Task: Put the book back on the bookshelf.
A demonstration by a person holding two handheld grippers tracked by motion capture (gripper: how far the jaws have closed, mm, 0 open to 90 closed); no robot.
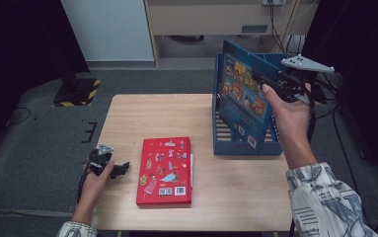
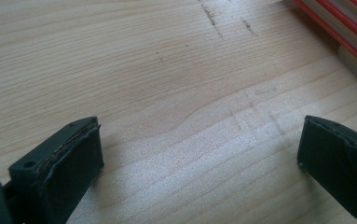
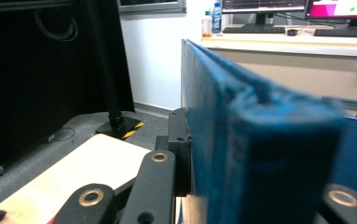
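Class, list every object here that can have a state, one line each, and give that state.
Blue book: closed, upright, clamped in the right tongs over the rack.
Red book: closed, flat on the table, cover up.
Blue file rack: upright on the table.
Left tongs: open, holding nothing, low beside the red book.

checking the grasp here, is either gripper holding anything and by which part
The right gripper holds the blue book by its upper right edge, upright over the blue file rack. The left gripper is open, holding nothing.

Two books (one red [image 1: 164,171], one blue [image 1: 243,96]), one blue file rack [image 1: 226,138], one table [image 1: 142,113].
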